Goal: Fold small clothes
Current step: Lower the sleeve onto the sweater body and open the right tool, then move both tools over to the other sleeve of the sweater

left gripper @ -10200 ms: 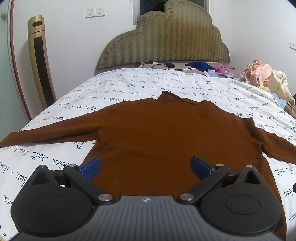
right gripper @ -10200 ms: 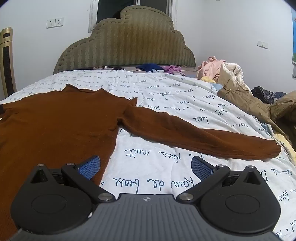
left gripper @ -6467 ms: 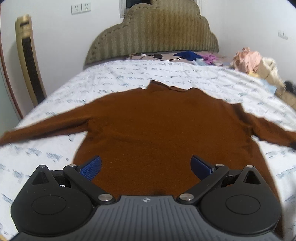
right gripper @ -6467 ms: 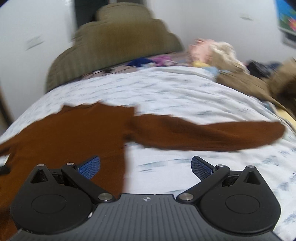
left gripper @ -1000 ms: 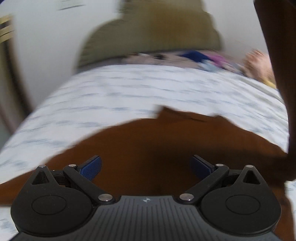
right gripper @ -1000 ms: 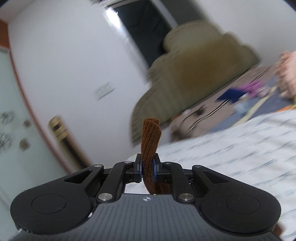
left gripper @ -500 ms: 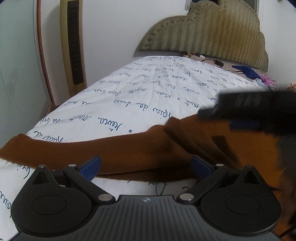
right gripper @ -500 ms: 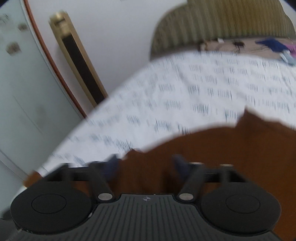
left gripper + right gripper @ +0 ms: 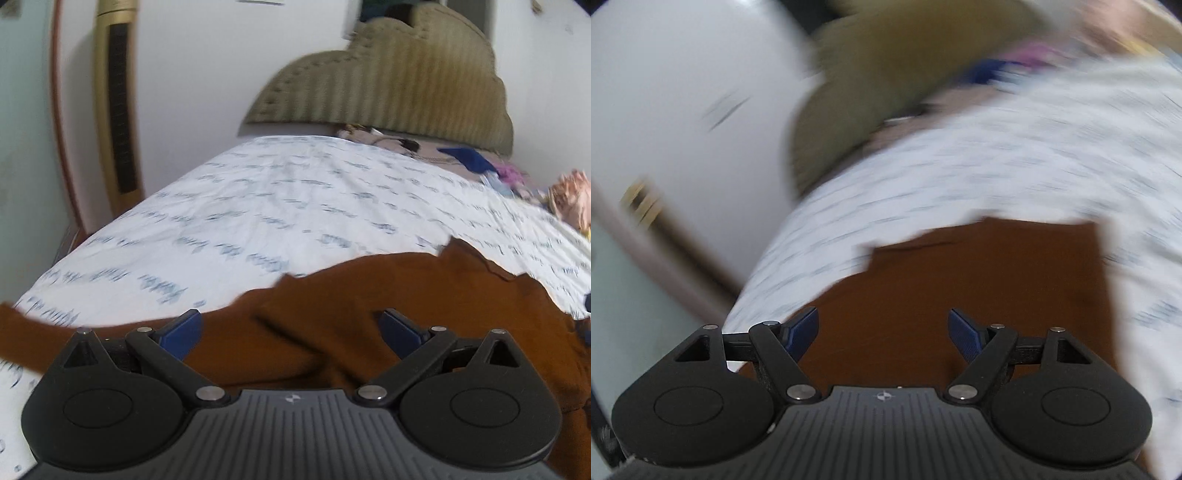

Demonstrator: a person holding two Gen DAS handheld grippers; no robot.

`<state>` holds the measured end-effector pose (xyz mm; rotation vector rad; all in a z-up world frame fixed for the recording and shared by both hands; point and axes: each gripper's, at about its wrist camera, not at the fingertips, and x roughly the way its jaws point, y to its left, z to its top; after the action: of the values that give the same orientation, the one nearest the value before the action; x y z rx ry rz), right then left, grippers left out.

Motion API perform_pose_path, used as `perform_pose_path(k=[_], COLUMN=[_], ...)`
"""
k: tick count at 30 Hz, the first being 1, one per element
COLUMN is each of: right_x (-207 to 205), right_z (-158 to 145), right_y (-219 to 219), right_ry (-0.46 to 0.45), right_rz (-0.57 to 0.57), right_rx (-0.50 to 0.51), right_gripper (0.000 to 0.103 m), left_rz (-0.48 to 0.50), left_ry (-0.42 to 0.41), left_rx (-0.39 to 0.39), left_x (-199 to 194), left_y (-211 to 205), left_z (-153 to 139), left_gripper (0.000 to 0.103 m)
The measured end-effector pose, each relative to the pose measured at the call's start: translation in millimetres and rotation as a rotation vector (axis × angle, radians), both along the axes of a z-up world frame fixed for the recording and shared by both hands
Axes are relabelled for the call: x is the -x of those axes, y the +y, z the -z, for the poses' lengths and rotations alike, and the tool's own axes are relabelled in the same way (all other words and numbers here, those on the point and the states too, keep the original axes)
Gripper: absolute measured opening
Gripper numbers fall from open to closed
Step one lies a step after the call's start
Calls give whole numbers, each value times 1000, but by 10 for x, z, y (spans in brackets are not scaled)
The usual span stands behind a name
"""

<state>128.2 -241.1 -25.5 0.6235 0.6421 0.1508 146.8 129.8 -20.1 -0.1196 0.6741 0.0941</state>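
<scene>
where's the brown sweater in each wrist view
Left wrist: the brown sweater spreads across the lower middle and right, one sleeve trailing to the left edge.
Right wrist: it fills the lower centre, blurred.
Shared landmark: the olive scalloped headboard at the bed's far end.

Soft, even indoor light, no glare. The right wrist view is heavily motion-smeared; the left blurs mildly. Fisheye bending darkens corners.
</scene>
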Motion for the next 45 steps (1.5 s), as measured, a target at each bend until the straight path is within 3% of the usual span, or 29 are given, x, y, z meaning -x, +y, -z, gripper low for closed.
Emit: perform_pose_path(k=[2, 5, 7, 9, 10, 11, 13, 15, 18, 19, 20, 23, 28, 31, 33, 34, 37, 40, 42, 44, 45], right_x=[-16, -133, -222, -285, -266, -241, -175, -153, -95, -59, -40, -133, -430, -527, -561, -551, -632, -615, -585, -527, -510], right_z=[176, 415, 506, 586, 626, 679, 741, 671, 407, 312, 230, 127, 318, 446, 491, 531, 612, 562, 508, 431, 393], right_y=[-344, -407, -378, -499, -630, -783, -1050, -1095, -931, -811, -672, -184, 805, 1103, 961, 776, 383, 335, 409, 577, 704], right_ry=[52, 87, 111, 171, 190, 213, 201, 202, 163, 129, 97, 55, 113, 154, 145, 161, 200, 197, 182, 157, 140], right_rz=[75, 45, 48, 123, 166, 213, 245, 230, 197, 171, 127, -61, -279, -269, -188, -153, -90, -70, -69, -92, -118], right_rx=[-84, -161, -131, -57, -62, -79, -148, -122, 3, 40, 71, 63, 93, 249, 292, 256, 144, 172, 186, 202, 229], right_gripper=[72, 66, 55, 30, 2, 0, 0, 0, 28, 43, 48, 49, 48, 41, 22, 3, 0, 0, 14, 41, 44], left_rz=[25, 38, 32, 23, 20, 15, -7, -32, -68, -81, -95, -140, -174, -175, -152, -154, -198, -224, -256, -286, -293], left_ry=[1, 14, 34, 57, 62, 62, 71, 93, 107, 104, 109, 136, 132, 129, 151, 158, 154, 129, 129, 120, 106], left_rx=[-15, -57, -80, -85, -82, -83, -99, -101, -97, -105, -118, -118, -109, -93, 2, 46, 61, 62, 48, 52, 61], left_x=[-94, -225, -298, -338, -349, -354, -374, -389, -358, -352, -358, -387, -339, -333, -351, -349, -297, -133, -16, 130, 216], left_y=[-173, -416, -513, -543, -543, -530, -501, -449, -337, -305, -273, -147, -91, -42, 88, 176, 409, 654, 825, 1019, 1112], left_z=[13, 92, 166, 223, 252, 272, 315, 357, 384, 388, 391, 385, 290, 280, 298, 308, 304, 273, 253, 196, 156], left_gripper=[103, 103, 103, 103, 103, 103, 103, 103, 103, 103, 103, 103, 103, 103, 103, 103, 103, 103, 103, 103, 103])
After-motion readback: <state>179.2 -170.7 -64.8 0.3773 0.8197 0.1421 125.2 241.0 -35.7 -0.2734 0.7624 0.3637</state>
